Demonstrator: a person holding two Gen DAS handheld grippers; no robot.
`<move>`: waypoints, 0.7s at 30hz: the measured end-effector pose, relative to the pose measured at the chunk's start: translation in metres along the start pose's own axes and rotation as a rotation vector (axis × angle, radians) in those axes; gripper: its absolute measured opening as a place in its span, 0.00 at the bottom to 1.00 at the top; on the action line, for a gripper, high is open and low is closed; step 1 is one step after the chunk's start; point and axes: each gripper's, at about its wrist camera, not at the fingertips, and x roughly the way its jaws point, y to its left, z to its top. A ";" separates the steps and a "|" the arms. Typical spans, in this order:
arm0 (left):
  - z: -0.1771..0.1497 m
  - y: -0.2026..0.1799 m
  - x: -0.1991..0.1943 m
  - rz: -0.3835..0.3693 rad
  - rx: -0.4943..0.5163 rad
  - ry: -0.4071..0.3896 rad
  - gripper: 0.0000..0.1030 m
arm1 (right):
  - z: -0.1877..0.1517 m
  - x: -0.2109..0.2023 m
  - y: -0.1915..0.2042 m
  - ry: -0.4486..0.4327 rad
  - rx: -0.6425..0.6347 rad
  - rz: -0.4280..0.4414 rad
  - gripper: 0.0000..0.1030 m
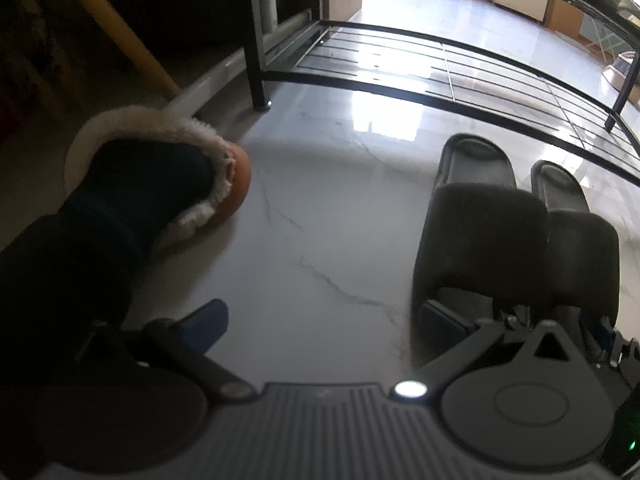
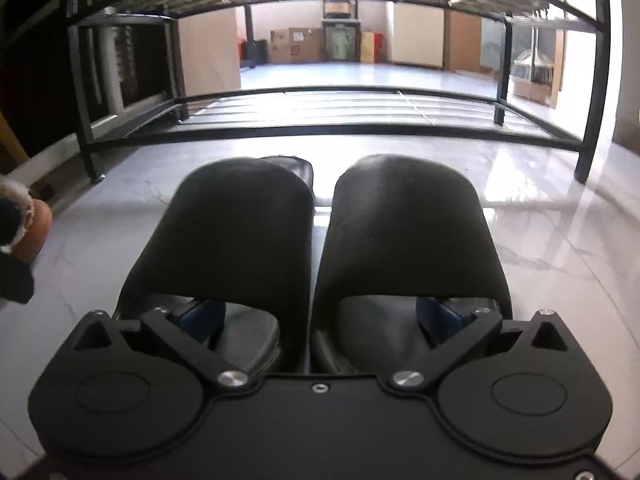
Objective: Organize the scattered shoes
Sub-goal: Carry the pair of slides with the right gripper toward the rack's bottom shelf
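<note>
Reaching into the pair of black slides (image 2: 316, 248), the right gripper (image 2: 320, 316) has one blue finger under each strap, jaws spread wide and clamping nothing; the slides sit side by side on the marble floor (image 2: 540, 240) before the black shoe rack (image 2: 320, 130). Only the left wrist view shows the left gripper (image 1: 324, 320), jaws apart and empty above the floor, between the slides and a fur-lined tan slipper (image 1: 236, 184) worn on a person's foot
</note>
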 end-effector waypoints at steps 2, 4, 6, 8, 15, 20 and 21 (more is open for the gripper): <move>-0.001 -0.001 0.001 0.002 0.004 0.005 0.99 | 0.001 0.001 0.003 0.001 -0.019 -0.008 1.00; -0.001 -0.002 0.002 0.003 0.011 0.009 0.99 | 0.003 0.000 0.003 -0.009 -0.039 0.003 0.94; -0.002 -0.002 0.003 0.004 0.015 0.013 0.99 | 0.006 -0.002 0.005 -0.023 -0.073 0.016 0.47; -0.002 -0.002 0.004 0.005 0.015 0.018 0.99 | 0.011 -0.006 0.009 -0.041 -0.111 0.007 0.38; -0.001 0.001 0.005 -0.002 -0.003 0.020 0.99 | 0.026 -0.018 -0.006 -0.056 -0.098 0.044 0.25; 0.000 0.002 0.002 -0.005 -0.010 0.008 0.99 | 0.040 -0.044 -0.023 -0.080 -0.082 0.091 0.25; 0.001 0.003 0.001 -0.005 -0.012 0.004 0.99 | 0.043 -0.050 -0.027 -0.088 -0.079 0.100 0.26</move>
